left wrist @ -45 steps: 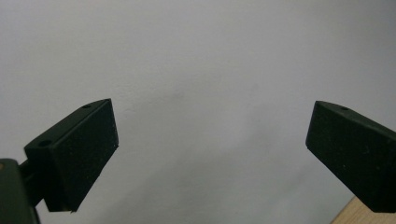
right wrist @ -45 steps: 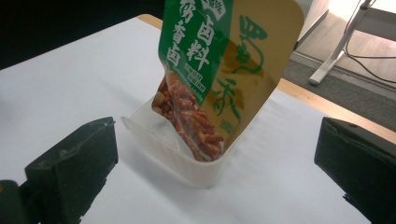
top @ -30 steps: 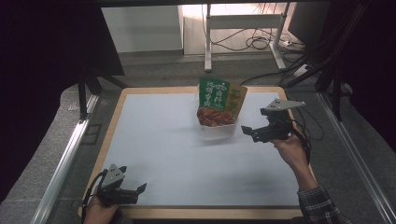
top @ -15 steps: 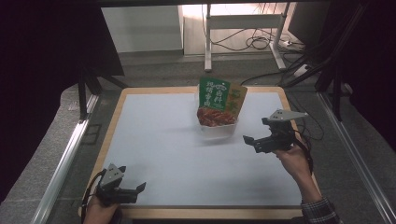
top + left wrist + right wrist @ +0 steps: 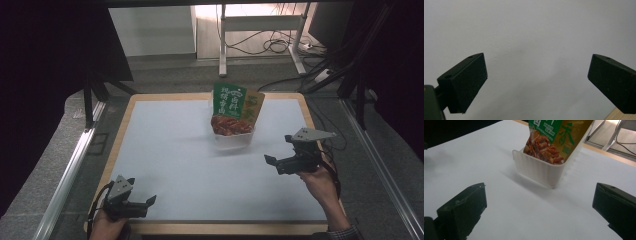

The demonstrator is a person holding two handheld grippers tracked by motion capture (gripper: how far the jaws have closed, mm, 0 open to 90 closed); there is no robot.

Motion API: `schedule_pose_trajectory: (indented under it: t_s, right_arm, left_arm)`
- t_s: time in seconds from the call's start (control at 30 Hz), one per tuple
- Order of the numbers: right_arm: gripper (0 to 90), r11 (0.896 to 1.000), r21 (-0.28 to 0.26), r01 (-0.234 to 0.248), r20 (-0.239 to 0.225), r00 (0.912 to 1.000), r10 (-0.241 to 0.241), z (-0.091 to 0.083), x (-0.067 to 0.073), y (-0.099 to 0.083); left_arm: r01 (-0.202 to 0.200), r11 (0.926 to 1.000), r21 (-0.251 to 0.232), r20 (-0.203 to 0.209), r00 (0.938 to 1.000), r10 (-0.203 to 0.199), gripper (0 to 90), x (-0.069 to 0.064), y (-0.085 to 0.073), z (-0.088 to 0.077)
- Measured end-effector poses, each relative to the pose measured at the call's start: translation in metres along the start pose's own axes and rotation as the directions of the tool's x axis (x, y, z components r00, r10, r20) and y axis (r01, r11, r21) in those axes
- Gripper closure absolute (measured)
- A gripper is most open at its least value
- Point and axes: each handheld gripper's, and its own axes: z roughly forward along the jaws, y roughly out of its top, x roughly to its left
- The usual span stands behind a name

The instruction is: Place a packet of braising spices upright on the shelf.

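A green and gold snack packet [image 5: 234, 110] [image 5: 554, 137] stands upright in a small white plastic bin [image 5: 234, 138] [image 5: 541, 171] at the back middle of the white table top [image 5: 190, 165]. My right gripper [image 5: 274, 165] is held in a hand at the right, a short way in front of and to the right of the bin, open and holding nothing [image 5: 539, 212]. At the front left corner my left gripper [image 5: 147, 204] rests low over the white surface, also open with nothing between its jaws [image 5: 536, 82].
The white top has a wooden border [image 5: 220, 227] [image 5: 621, 115]. A metal rail [image 5: 70, 170] runs along the left side. Beyond the far edge are table legs and cables [image 5: 270, 45] on the floor.
My right gripper has drawn back from beside the bin toward the front right of the table. The left gripper has stayed put.
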Motion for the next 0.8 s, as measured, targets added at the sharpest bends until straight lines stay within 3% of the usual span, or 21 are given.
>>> schedule_pose_trajectory:
  t_s: [0.33, 0.8]
  right_arm:
    - [0.0, 1.000, -0.003, -0.006, 0.022, 0.9997, 0.006, -0.016, 0.005, -0.016]
    - [0.0, 1.000, 0.002, 0.008, 0.038, 0.9992, -0.008, -0.024, 0.012, -0.036]
  left_arm:
    - [-0.004, 1.0000, -0.001, -0.003, 1.0000, 0.004, 2.3, -0.001, 0.000, 0.000]
    - [-0.012, 0.9999, 0.005, -0.007, 0.9999, 0.012, 2.3, -0.002, 0.000, 0.000]
